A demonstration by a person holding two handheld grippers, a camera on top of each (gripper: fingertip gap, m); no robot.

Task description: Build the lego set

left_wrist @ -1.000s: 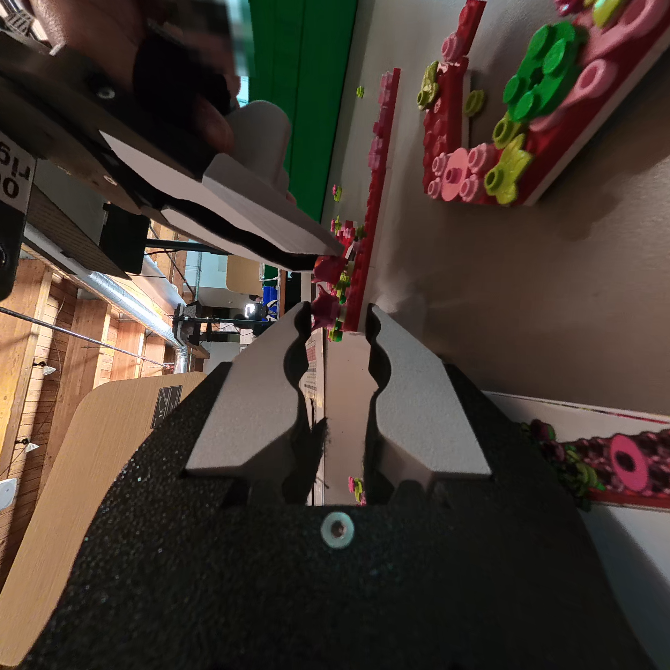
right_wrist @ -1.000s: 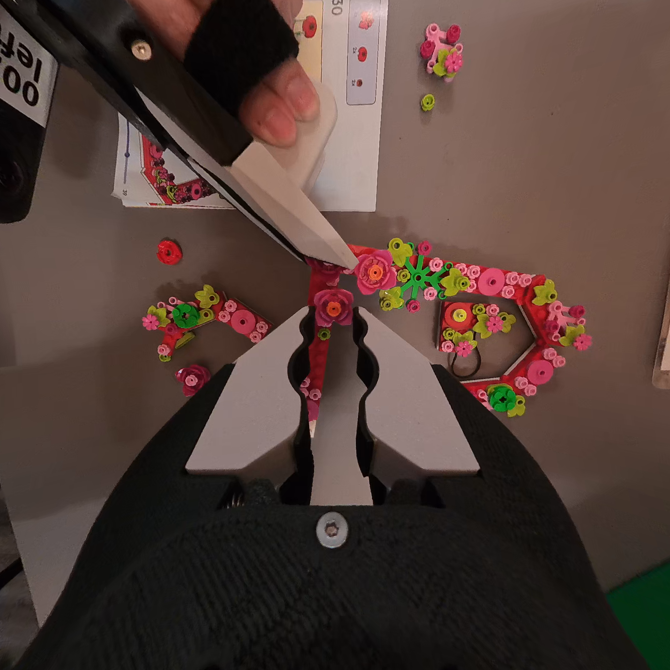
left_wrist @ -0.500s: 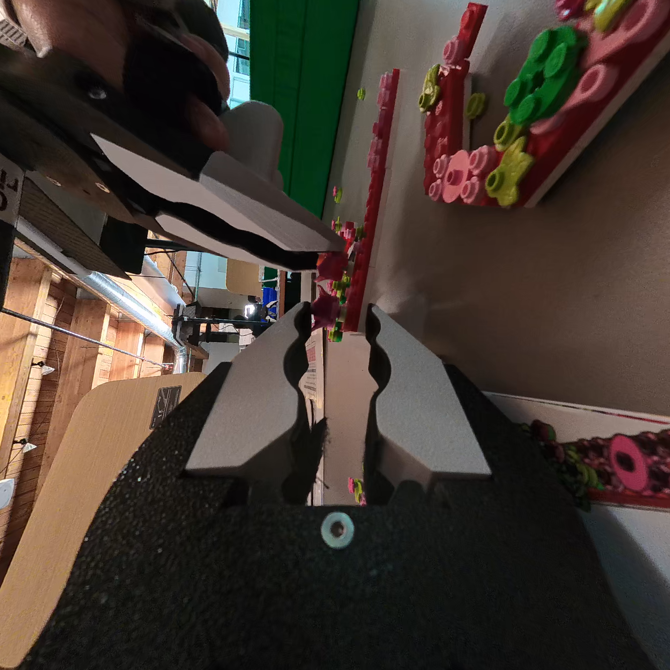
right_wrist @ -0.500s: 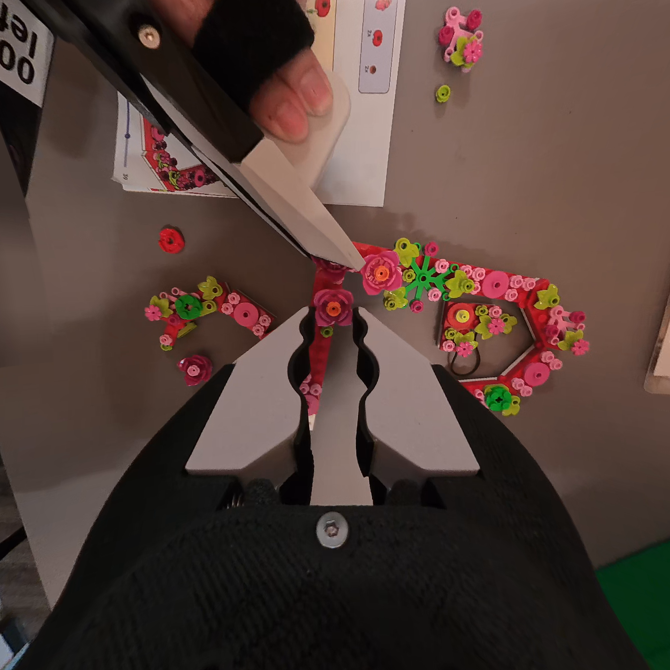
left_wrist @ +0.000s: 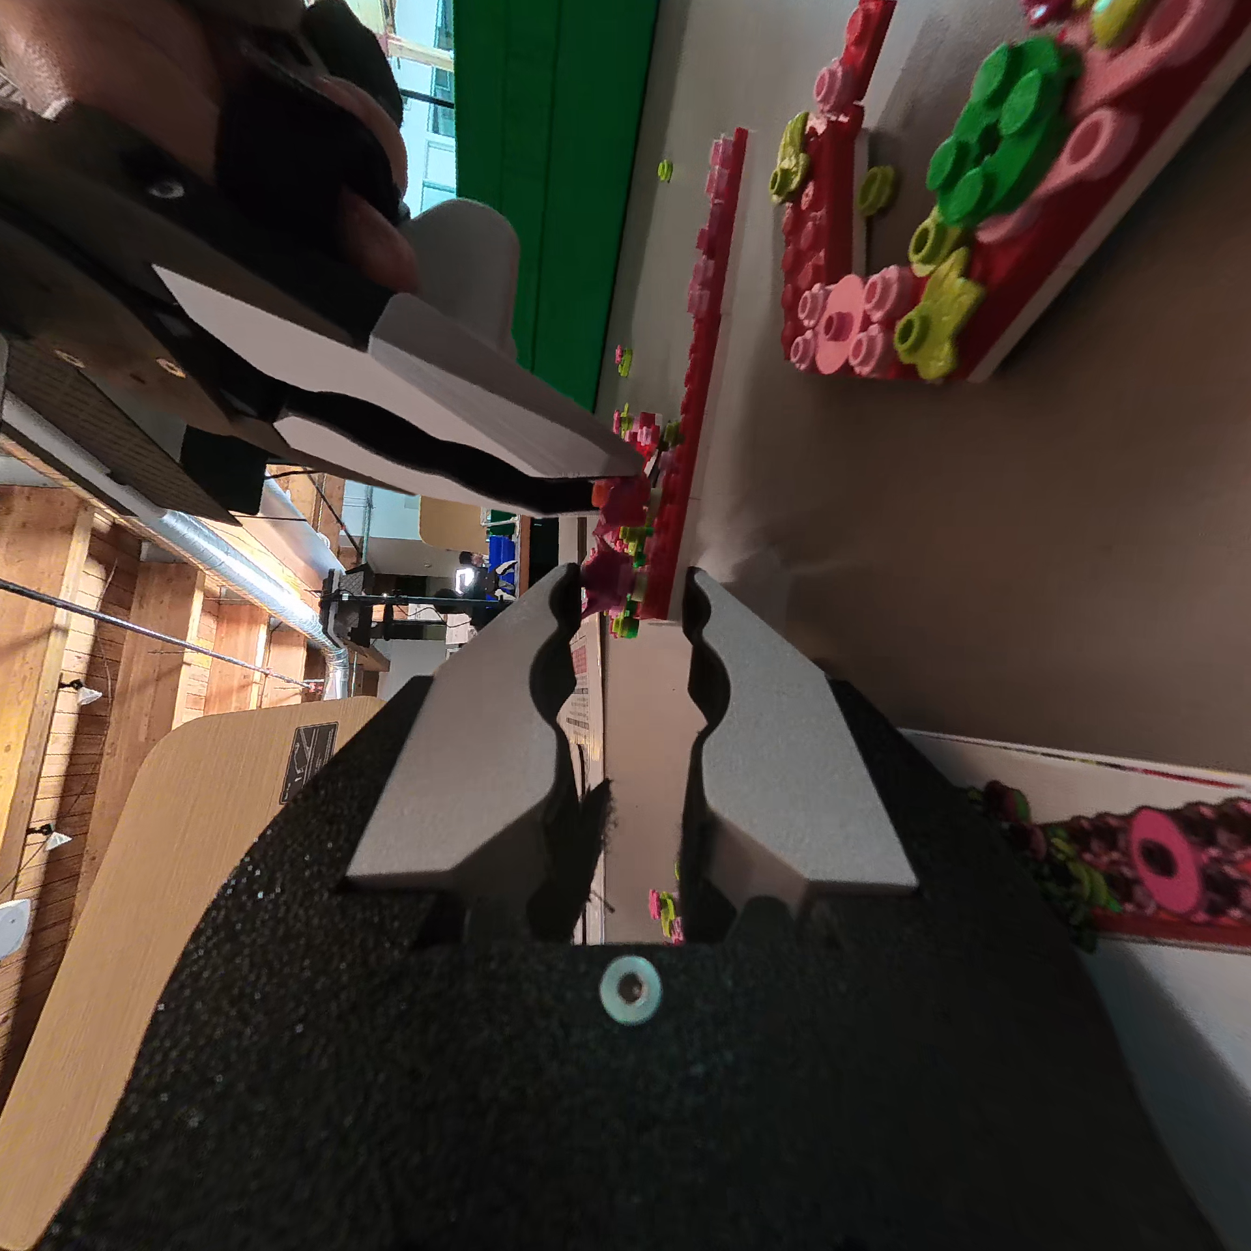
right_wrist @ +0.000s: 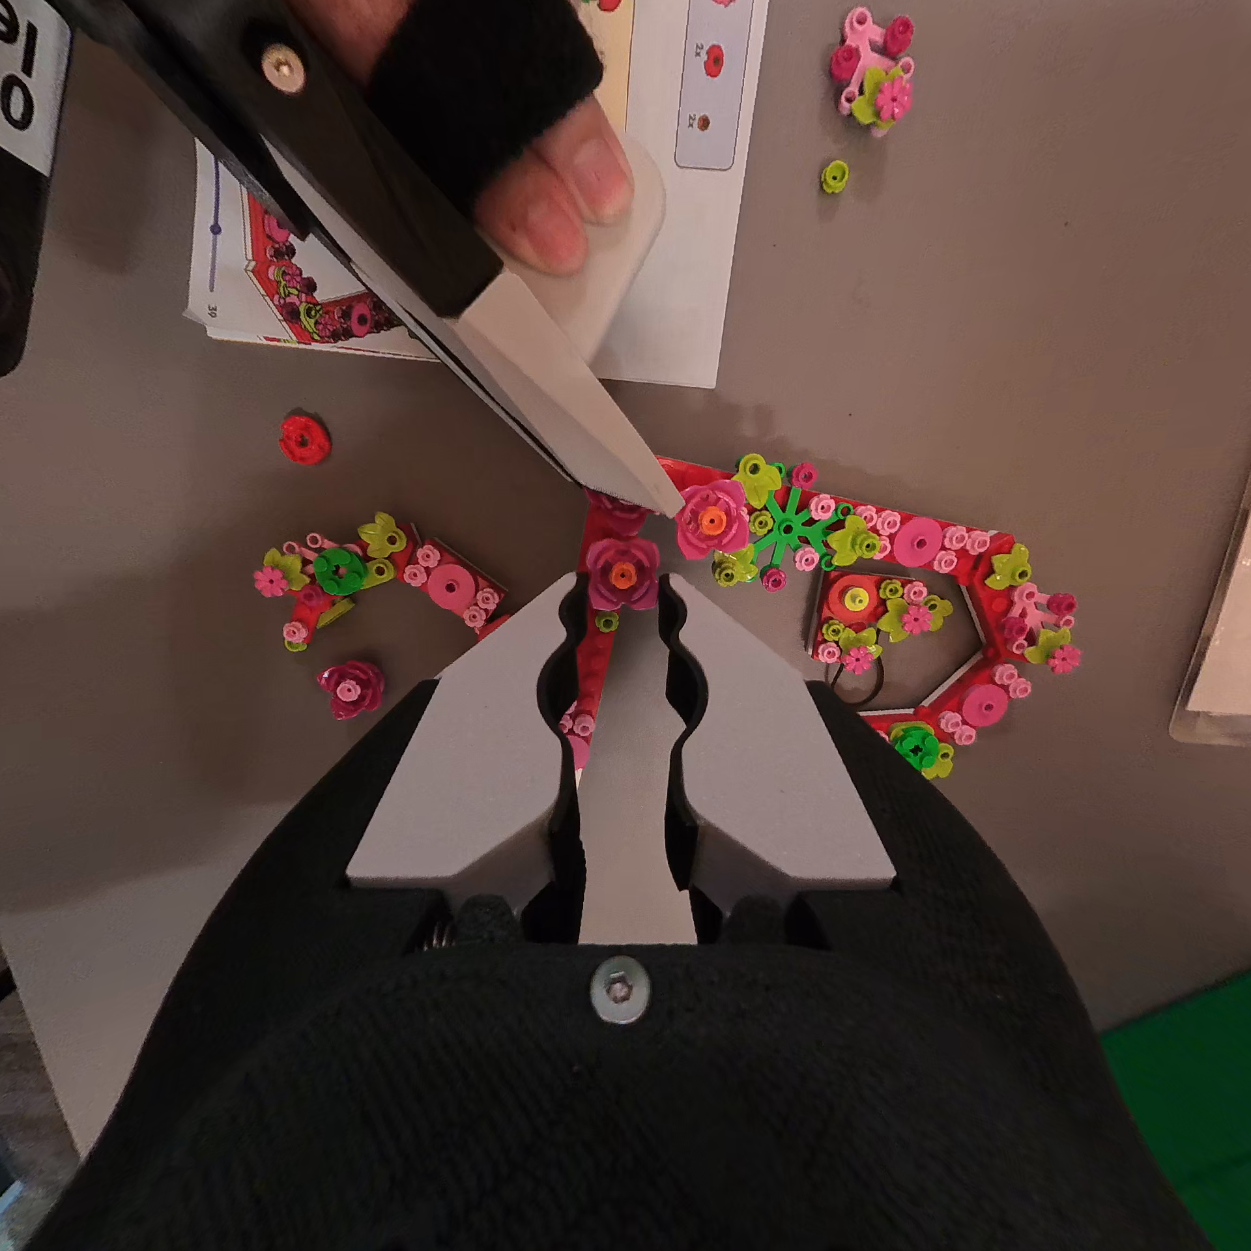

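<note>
From my left wrist, my left fingers (left_wrist: 633,596) stood apart around the near end of the red studded lego frame (left_wrist: 684,487), which sat edge-on against the grey desk (left_wrist: 948,541). My right fingers (left_wrist: 589,474) reached in from above — pressed together, tips on a magenta flower (left_wrist: 619,504) on that frame. A separate red flowered segment (left_wrist: 961,223) lay well apart.

From my right wrist, my right fingers (right_wrist: 619,589) looked parted, a magenta rose with an orange centre (right_wrist: 621,575) just beyond their tips on the frame's arm. My left fingers (right_wrist: 609,484) came in from the upper left, thin tips closed beside another magenta rose (right_wrist: 712,520). The paper instruction sheet (right_wrist: 677,284) lay behind; a loose red round piece (right_wrist: 304,440) lay off to the left — apart from the frame.
</note>
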